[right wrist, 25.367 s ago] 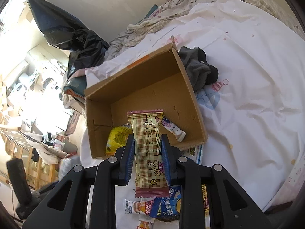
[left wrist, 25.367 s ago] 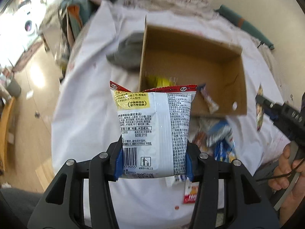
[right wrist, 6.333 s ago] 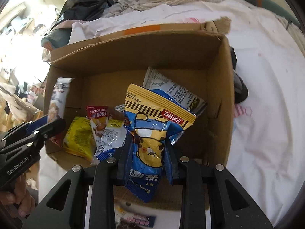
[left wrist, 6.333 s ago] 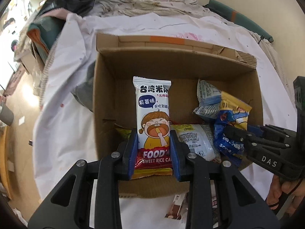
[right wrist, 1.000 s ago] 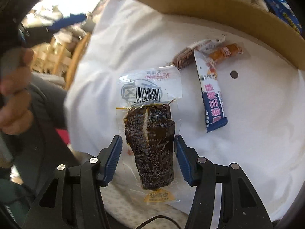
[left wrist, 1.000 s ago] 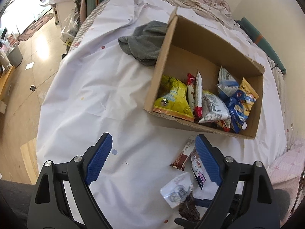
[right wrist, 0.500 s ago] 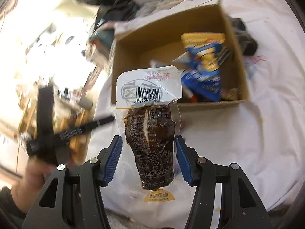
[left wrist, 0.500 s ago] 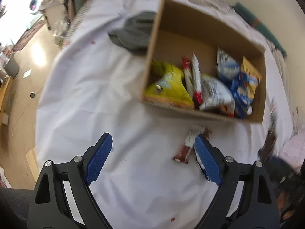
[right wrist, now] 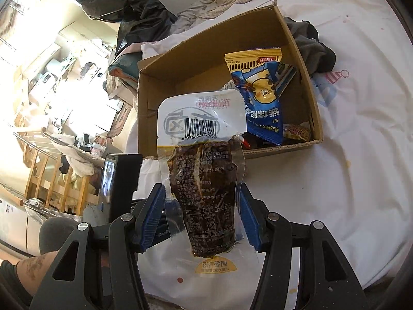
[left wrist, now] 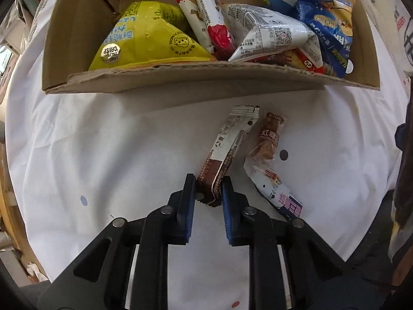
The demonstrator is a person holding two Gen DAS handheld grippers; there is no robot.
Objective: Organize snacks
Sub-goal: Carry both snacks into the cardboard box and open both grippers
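Note:
My left gripper [left wrist: 205,188] is shut on the near end of a brown and white snack bar [left wrist: 227,149] that lies on the white sheet just in front of the cardboard box [left wrist: 180,78]. The box holds several snack packs, among them a yellow bag [left wrist: 147,38] and a blue bag [left wrist: 327,23]. My right gripper [right wrist: 200,201] is shut on a clear pouch of dark braised food [right wrist: 204,175] and holds it up in front of the cardboard box [right wrist: 296,144], above the sheet.
A small orange-brown pack [left wrist: 269,137] and a white and pink bar [left wrist: 273,188] lie on the sheet right of the held bar. A grey cloth [right wrist: 312,44] lies beside the box. The bed edge, wooden rails and clutter [right wrist: 51,155] are at the left.
My left gripper has moved down to the sheet and shut on the brown and white bar. My right gripper still holds the dark pouch, now steadier before the box.

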